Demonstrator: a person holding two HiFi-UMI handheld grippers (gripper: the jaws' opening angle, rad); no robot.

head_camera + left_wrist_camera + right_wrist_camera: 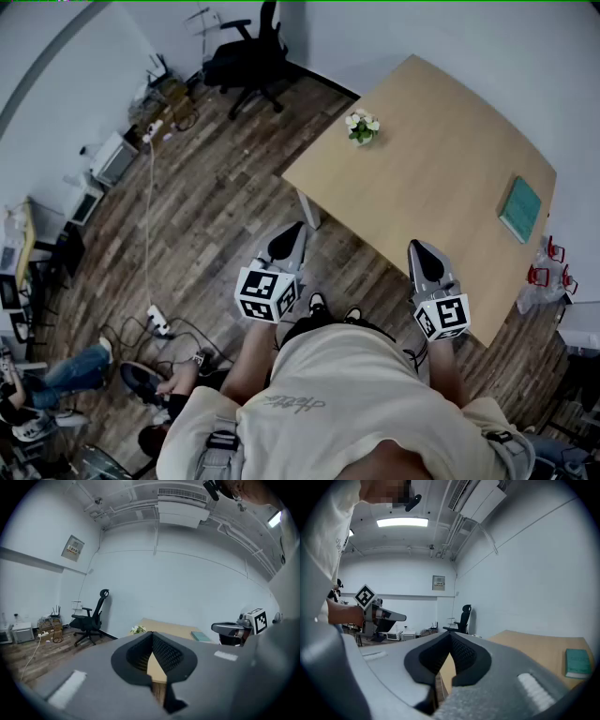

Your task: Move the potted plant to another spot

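The potted plant (362, 127), small with white flowers, stands near the far left corner of the light wooden table (441, 178); in the left gripper view the plant (138, 630) shows just left of the jaw tips. My left gripper (287, 240) hovers over the floor off the table's near left corner, well short of the plant, its jaws shut on nothing (152, 633). My right gripper (421, 251) is held over the table's near edge, its jaws also closed and empty (450, 634). Both point roughly level toward the table.
A teal book (520, 209) lies near the table's right edge. A black office chair (246, 58) stands by the far wall. Cables and a power strip (157, 323) lie on the wooden floor at left, near seated people (56, 375).
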